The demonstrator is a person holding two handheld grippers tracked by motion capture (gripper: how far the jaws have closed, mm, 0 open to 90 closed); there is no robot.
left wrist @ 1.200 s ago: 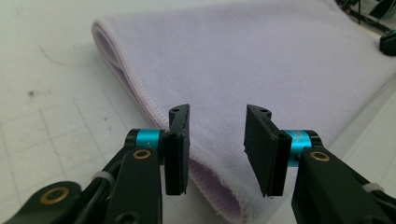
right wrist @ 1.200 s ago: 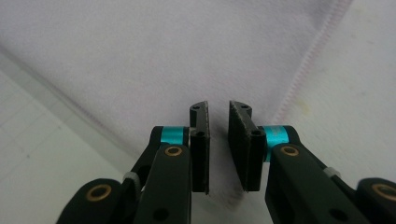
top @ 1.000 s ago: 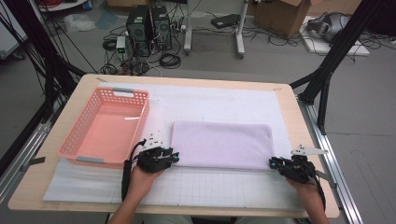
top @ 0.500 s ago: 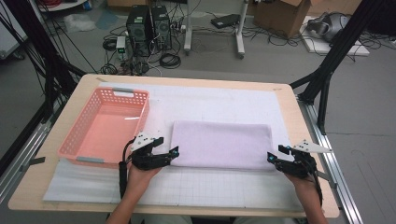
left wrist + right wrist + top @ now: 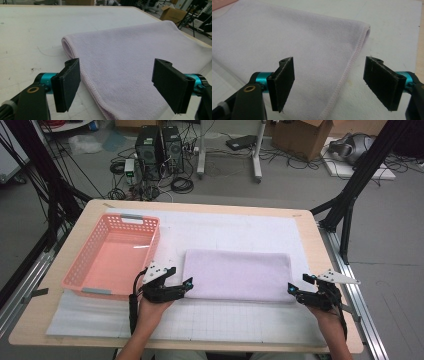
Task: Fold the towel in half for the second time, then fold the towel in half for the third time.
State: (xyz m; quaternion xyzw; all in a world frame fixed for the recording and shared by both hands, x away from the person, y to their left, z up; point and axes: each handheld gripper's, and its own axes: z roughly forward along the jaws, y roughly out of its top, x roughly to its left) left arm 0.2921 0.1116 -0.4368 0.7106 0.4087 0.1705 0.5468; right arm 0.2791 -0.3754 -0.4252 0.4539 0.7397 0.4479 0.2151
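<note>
1. Black-padded jaws of the left tool (image 5: 186, 283) are standing spread, having just been opening; the towel's (image 5: 238, 275) near left corner is lying between them in the left gripper view, but neither pad (image 5: 67, 83) is pressing on it.
2. The right tool (image 5: 291, 290) is likewise standing wide, its jaws having just been opening, with the towel's stitched right edge (image 5: 352, 62) running up between them, untouched.
3. Lilac and folded, the towel is lying flat on the white mat (image 5: 240, 227) in the middle of the worktop (image 5: 330, 285), just right of the pink basket (image 5: 75, 277).
4. Its long axis is running left to right across the worktop, the rounded fold (image 5: 65, 46) showing at its left end in the left gripper view.
5. A likely risk: if either tool closes on the top layer alone, the fold could be peeling open as it rises.
6. Uneven lifting by the two hands could be skewing the towel or dragging it against the basket's wall.
</note>
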